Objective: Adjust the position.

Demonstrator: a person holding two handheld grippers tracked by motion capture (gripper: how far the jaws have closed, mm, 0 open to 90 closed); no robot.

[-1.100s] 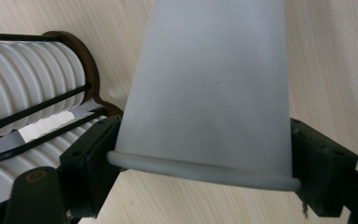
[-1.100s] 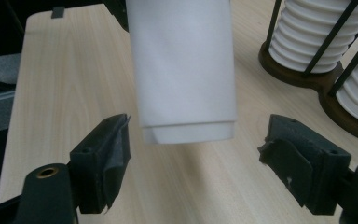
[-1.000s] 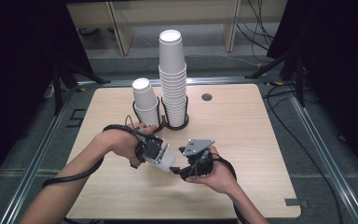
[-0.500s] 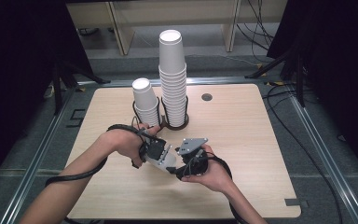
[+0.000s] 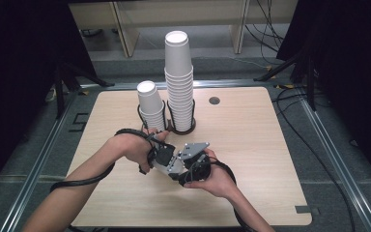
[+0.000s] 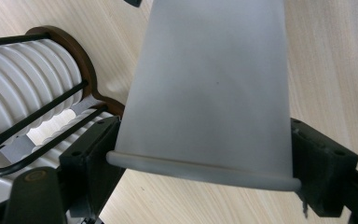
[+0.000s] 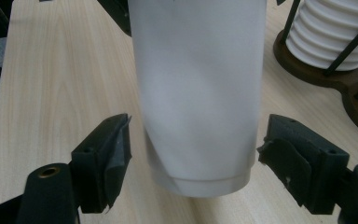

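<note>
A white paper cup lies level between my two grippers above the middle of the table. My left gripper is shut on the cup, its black jaws pressing on both sides at the rolled rim. My right gripper is open: its jaws stand on either side of the cup's closed bottom end, with a gap on each side. In the high view the left gripper and right gripper meet tip to tip, and the cup is mostly hidden between them.
A tall stack of white cups and a short stack stand in a black wire holder with a brown base just behind the hands. A round grommet hole lies at the back. Cables trail from both grippers.
The right hand and its gripper have edged a little left, closer onto the cup's bottom end. The left hand has kept still with the cup.
</note>
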